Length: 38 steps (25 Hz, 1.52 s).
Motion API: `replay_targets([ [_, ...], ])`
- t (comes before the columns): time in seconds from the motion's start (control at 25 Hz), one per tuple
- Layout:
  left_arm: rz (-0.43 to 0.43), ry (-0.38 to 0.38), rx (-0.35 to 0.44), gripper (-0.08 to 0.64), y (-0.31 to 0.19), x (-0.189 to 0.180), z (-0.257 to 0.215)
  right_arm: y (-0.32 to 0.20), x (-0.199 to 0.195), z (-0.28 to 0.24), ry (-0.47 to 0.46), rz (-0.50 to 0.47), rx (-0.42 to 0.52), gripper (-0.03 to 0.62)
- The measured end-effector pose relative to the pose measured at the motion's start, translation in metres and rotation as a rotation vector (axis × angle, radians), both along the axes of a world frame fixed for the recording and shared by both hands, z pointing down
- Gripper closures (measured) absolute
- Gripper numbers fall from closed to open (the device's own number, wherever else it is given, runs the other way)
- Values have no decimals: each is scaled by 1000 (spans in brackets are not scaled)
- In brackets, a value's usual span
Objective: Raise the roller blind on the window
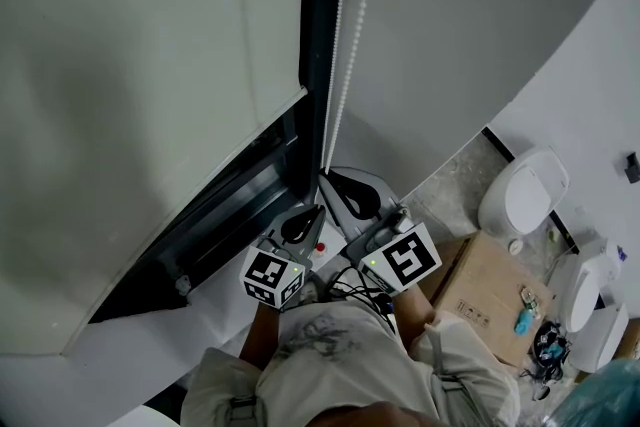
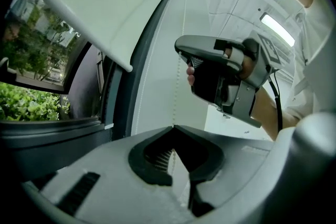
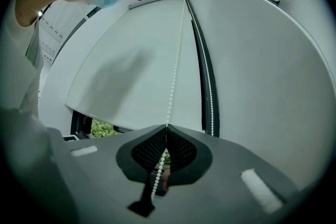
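The white roller blind (image 1: 150, 65) hangs low over the window, its bottom bar slanting across the head view. The bead chain (image 1: 343, 45) drops beside the dark window frame (image 1: 320, 15). My right gripper (image 1: 328, 178) is shut on the bead chain, the upper of the two grips. In the right gripper view the chain (image 3: 176, 60) rises from the closed tips (image 3: 167, 126), with a second strand (image 3: 210, 86) beside it. Just below, my left gripper (image 1: 318, 211) is shut on the same chain (image 2: 177, 94), which leaves its closed tips (image 2: 173, 126). The left gripper view shows the right gripper (image 2: 181, 53) above.
Green foliage (image 2: 31, 102) shows through the open strip of window under the blind (image 2: 105, 8). A white sill (image 1: 150, 335) runs below it. To the right on the floor stand a cardboard box (image 1: 490, 300) and white lidded bins (image 1: 525, 190).
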<state>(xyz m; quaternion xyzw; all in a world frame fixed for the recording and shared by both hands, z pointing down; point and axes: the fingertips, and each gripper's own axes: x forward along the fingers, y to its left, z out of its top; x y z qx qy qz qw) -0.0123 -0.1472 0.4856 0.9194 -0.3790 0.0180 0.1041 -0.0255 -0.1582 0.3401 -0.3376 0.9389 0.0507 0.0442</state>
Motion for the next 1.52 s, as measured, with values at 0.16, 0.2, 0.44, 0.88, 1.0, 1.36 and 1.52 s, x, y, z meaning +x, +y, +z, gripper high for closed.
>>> replay_targets([
  [0.16,-4,-5,-24,549,1,-2,12,1,-2,12,9,2,-21,581],
  [0.2,-5,-6,-31,549,1,-2,16,1,-2,16,12,1,-26,581],
  [0.44,-13,-10,-68,549,0,-4,38,2,-5,38,32,2,-58,581],
  [0.88,-9,-20,-104,549,2,-3,61,6,-5,61,57,15,-109,581],
  [1.0,-8,-18,-118,549,2,-3,72,6,-5,71,52,15,-114,581],
  [1.36,3,-28,-134,548,4,-1,88,7,-4,87,67,27,-145,581],
  [1.52,15,-36,-133,546,10,-3,85,8,-3,90,62,23,-152,581],
])
